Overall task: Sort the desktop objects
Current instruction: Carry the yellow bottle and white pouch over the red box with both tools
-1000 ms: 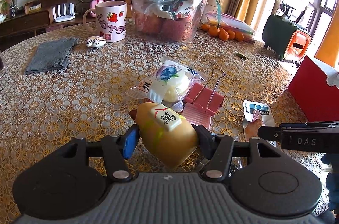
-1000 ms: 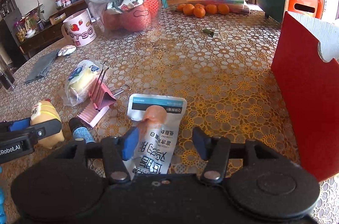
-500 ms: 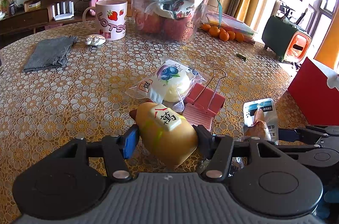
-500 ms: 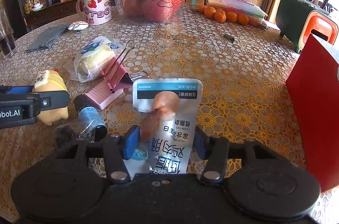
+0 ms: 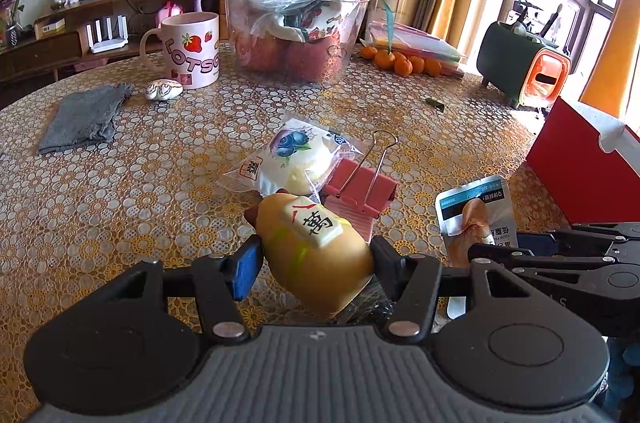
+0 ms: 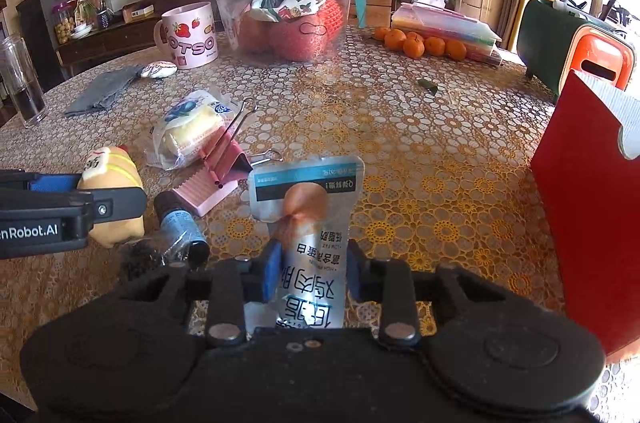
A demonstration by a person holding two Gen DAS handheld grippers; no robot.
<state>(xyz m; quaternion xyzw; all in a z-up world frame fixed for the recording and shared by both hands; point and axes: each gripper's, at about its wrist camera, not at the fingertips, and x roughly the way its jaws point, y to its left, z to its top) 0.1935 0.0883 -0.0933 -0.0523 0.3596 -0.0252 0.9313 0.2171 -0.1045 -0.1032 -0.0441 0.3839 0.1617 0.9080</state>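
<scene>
The pouch [image 6: 306, 223] stood between the right tongs [image 6: 308, 263], which were closed narrow on its lower half; its long axis ran straight forward along the fingers, printed top toward frame centre. Whether its top edge still touched the worktop [image 6: 420, 127] could not be told. The yellow toy [image 5: 316, 255] sat gripped across its body in the left tongs [image 5: 316, 263], its long axis slanting toward upper left, at lower centre of the left view. The red box [image 6: 592, 223] stood at the right edge of the right view, near the pouch and on the right tongs' side; judged the likely destination, it lay right of and forward from the pouch, the right hand being nearer. Remaining on the worktop at left of frame: bun packet [image 6: 192, 127], binder clip [image 6: 224, 167], small bottle [image 6: 180, 227].
</scene>
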